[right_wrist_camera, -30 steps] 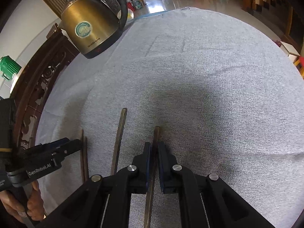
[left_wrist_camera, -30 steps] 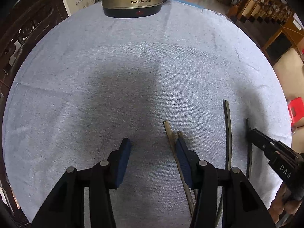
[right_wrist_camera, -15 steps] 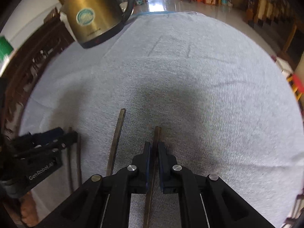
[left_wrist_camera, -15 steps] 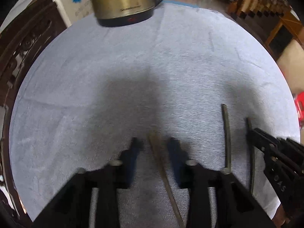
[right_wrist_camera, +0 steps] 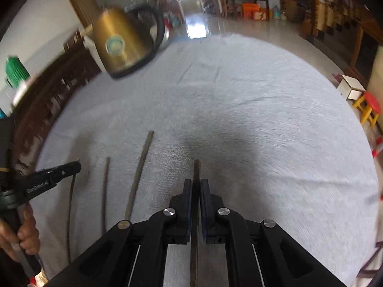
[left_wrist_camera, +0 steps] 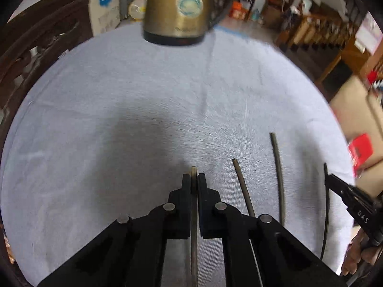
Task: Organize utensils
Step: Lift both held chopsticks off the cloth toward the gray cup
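Observation:
Several dark chopsticks are on a light grey tablecloth (left_wrist_camera: 119, 119). My left gripper (left_wrist_camera: 194, 181) is shut on one chopstick (left_wrist_camera: 193, 171), whose tip sticks out past the fingertips. A second chopstick (left_wrist_camera: 243, 189) lies just right of it, a third (left_wrist_camera: 278, 177) further right. My right gripper (right_wrist_camera: 196, 186) is shut on another chopstick (right_wrist_camera: 196, 167). In the right wrist view a loose chopstick (right_wrist_camera: 138, 174) and a thinner one (right_wrist_camera: 105, 191) lie to its left, and the left gripper (right_wrist_camera: 55, 179) shows at the left edge. The right gripper (left_wrist_camera: 344, 196) shows at the right edge of the left wrist view.
A gold electric kettle (left_wrist_camera: 177, 12) stands at the far edge of the table; it also shows in the right wrist view (right_wrist_camera: 122, 45). A dark carved wooden chair back (left_wrist_camera: 36, 47) runs along the left side. A red and yellow stool (right_wrist_camera: 368, 107) stands on the floor at right.
My left gripper has shut on one of the two chopsticks that lay together, and lifted it away from the other. My right gripper stays shut on its chopstick; both cameras have tilted up.

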Motion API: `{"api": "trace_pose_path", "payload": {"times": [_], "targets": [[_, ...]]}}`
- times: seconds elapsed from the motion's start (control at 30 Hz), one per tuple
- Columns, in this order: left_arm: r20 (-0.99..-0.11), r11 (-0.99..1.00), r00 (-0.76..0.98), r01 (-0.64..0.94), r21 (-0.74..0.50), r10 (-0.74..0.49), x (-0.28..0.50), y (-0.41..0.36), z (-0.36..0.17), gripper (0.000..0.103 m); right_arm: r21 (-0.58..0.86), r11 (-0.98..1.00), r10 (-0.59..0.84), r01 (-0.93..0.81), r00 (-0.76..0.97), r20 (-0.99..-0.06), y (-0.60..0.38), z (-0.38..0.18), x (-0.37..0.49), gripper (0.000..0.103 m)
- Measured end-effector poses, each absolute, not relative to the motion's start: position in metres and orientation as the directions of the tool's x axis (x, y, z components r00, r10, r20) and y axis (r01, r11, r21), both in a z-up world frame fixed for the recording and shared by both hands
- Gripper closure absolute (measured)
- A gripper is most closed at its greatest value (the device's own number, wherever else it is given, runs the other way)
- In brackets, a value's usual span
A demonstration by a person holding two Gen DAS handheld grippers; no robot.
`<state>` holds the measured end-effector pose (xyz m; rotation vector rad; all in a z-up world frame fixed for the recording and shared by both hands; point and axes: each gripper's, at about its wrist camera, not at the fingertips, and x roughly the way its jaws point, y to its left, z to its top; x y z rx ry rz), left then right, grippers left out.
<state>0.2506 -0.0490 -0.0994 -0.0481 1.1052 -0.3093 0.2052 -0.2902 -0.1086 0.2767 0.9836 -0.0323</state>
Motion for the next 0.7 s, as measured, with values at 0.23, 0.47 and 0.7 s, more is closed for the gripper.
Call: {"api": "trace_pose_path", "payload": {"times": [0.23, 0.47, 0.7], "targets": [[-0.766, 0.955, 0.572, 0.16, -0.248, -0.294, 0.188, 0.004, -0.044, 0.098, 0.286, 0.947, 0.083, 0.147, 0.748, -0.659, -0.296, -0.055, 0.121, 0.097], [-0.636, 0.957, 0.72, 0.15, -0.25, -0.279, 0.109, 0.043, 0.008, 0.098, 0.331, 0.933, 0.04, 0.143, 0.871, -0.49, -0.282, -0.016, 0.036, 0.097], [-0.523, 0.942, 0.789, 0.213, -0.258, -0.321, 0.051, 0.049, 0.037, 0.098, 0.361, 0.922, 0.008, 0.137, 0.928, -0.373, -0.268, 0.012, -0.022, 0.097]]}}
